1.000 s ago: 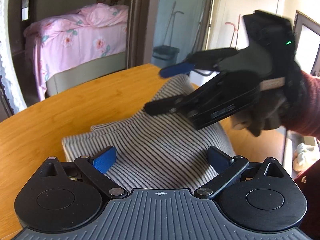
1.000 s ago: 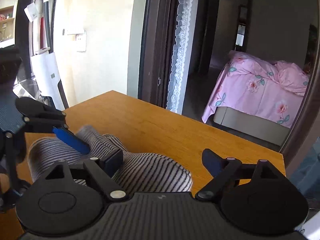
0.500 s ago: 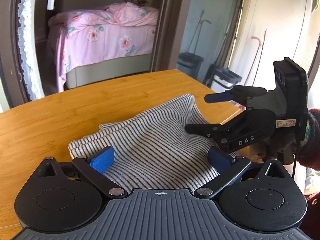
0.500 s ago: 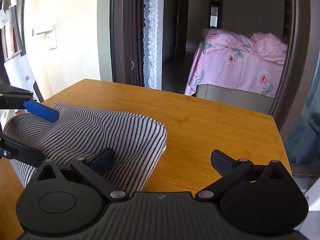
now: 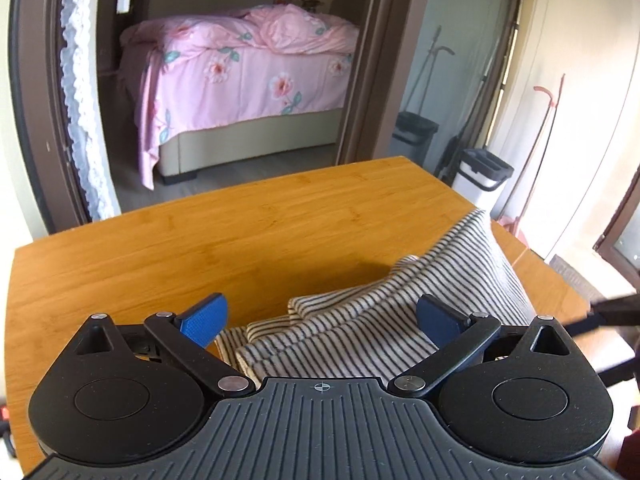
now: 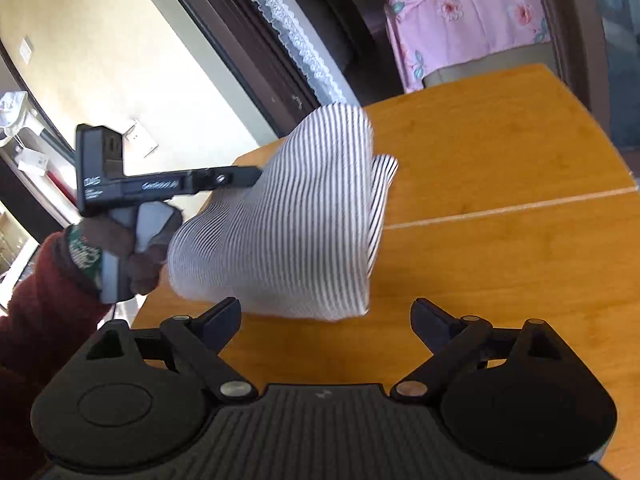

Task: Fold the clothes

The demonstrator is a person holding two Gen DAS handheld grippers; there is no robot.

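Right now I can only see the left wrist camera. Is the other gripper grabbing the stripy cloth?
Observer: No. The right gripper is open with nothing between its fingers. The striped cloth sits just ahead of it.
Operator: Can you see my gripper from over there?
Observer: Yes, from the side. The left gripper pokes its fingers into the cloth, which bulges up and hides them in the right wrist view.
Operator: What's under the other gripper?
Observer: Bare wooden table, with a pale seam line running across it beyond the fingers.
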